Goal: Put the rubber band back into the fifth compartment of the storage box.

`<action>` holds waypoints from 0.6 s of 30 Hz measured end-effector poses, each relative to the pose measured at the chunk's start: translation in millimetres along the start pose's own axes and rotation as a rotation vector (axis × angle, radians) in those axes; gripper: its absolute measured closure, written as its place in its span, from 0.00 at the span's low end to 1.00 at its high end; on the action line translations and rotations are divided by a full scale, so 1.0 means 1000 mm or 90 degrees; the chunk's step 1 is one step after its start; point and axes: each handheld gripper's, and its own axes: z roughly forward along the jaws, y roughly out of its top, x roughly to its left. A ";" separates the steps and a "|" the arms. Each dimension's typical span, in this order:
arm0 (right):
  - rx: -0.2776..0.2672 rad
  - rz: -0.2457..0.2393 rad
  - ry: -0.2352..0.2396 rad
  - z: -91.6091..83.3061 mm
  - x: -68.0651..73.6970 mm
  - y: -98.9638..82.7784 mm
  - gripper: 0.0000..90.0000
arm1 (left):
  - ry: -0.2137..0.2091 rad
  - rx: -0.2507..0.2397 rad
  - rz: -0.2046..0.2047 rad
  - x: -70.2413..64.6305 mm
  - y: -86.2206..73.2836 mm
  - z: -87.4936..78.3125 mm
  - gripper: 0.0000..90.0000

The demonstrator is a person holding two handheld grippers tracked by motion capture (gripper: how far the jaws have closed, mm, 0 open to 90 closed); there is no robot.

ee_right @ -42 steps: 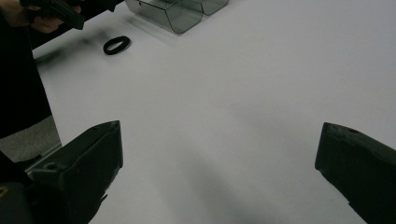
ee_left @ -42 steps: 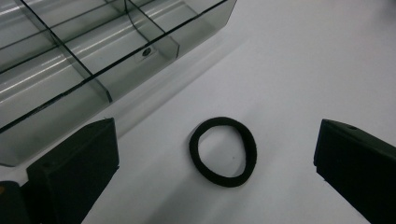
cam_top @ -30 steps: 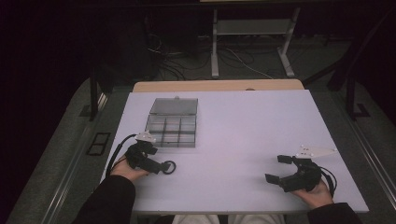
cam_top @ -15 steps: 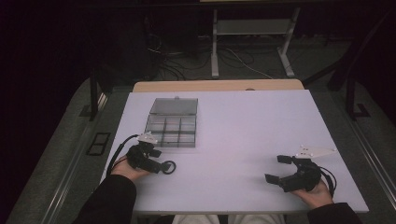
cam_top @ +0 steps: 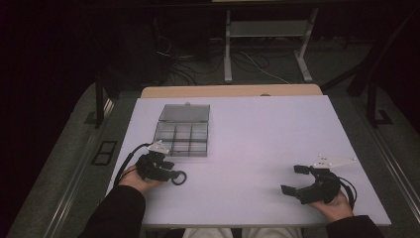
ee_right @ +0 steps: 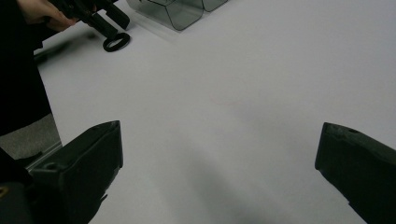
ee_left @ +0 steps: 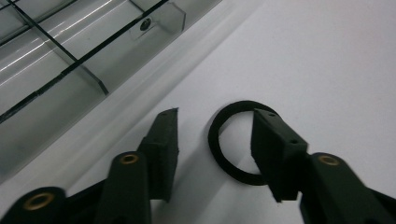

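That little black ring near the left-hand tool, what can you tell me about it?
The black ring is a thin, flat, matte band, rubbery-looking, with an open centre through which the white table shows. It lies flat on the table near its front left, just in front of the clear compartment box and apart from it. The left gripper is open, one jaw standing over the ring's far side, the other outside it. Whether that jaw touches the ring is unclear.
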 end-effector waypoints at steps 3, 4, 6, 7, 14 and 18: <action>0.000 0.000 0.000 0.000 0.000 0.000 0.01 | 0.007 0.003 0.000 0.000 0.000 0.001 0.66; 0.000 -0.001 0.000 0.000 0.000 0.000 0.01 | 0.007 0.003 0.000 0.000 0.000 0.001 0.68; 0.000 -0.001 0.000 0.000 0.000 0.000 0.01 | 0.015 0.000 0.004 -0.001 0.000 0.001 0.74; 0.000 -0.001 0.000 0.000 0.000 0.000 0.01 | 0.015 0.000 0.004 -0.001 0.000 0.001 0.76; -0.001 -0.001 0.000 0.000 0.000 0.000 0.01 | 0.017 0.009 0.016 -0.003 0.000 0.005 0.85; -0.001 -0.001 0.000 0.000 0.000 0.000 0.01 | 0.022 0.013 0.017 -0.004 0.001 0.005 0.91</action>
